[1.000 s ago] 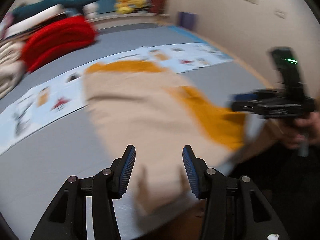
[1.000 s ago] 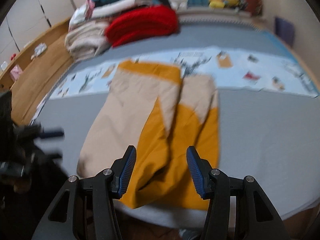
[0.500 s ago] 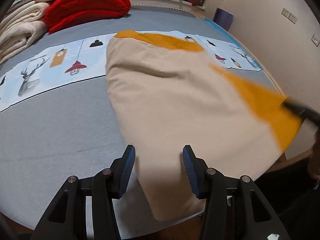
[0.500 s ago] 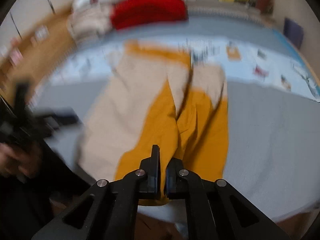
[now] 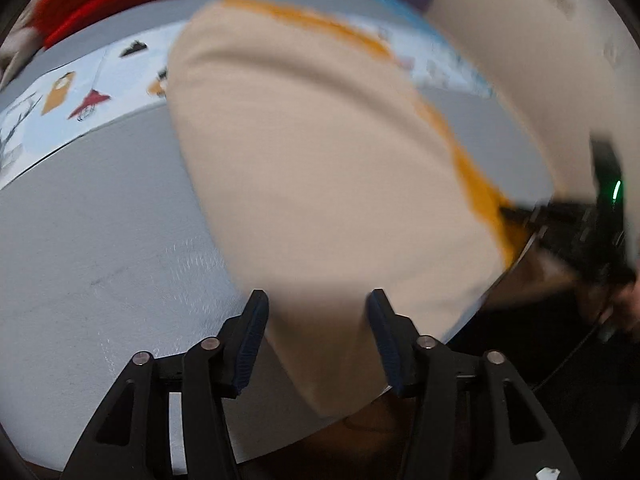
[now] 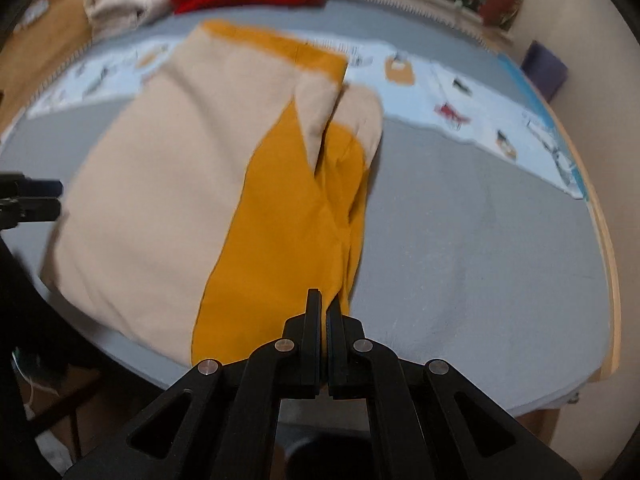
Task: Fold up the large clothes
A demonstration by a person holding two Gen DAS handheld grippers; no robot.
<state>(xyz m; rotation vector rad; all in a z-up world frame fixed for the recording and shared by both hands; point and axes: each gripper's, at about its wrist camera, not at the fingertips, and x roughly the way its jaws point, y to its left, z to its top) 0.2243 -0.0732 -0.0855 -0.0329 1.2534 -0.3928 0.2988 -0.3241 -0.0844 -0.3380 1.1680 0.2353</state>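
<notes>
**Sweatshirt part-folded, near hem being gripped**

The beige-and-mustard sweatshirt (image 6: 168, 208) lies on the grey bed (image 6: 460, 240), sleeves already folded in along its right side; the crosswise fold remains. Its long axis runs near to far, hem nearest. Right tongs (image 6: 324, 312) are clamped on the mustard hem corner. Left tongs (image 5: 316, 336) stand wide, straddling the beige hem.

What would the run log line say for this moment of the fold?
step: grasping hem | right gripper: shut on beige-and-mustard garment, mustard near edge | left gripper: open over beige corner | surface: grey bed
</notes>
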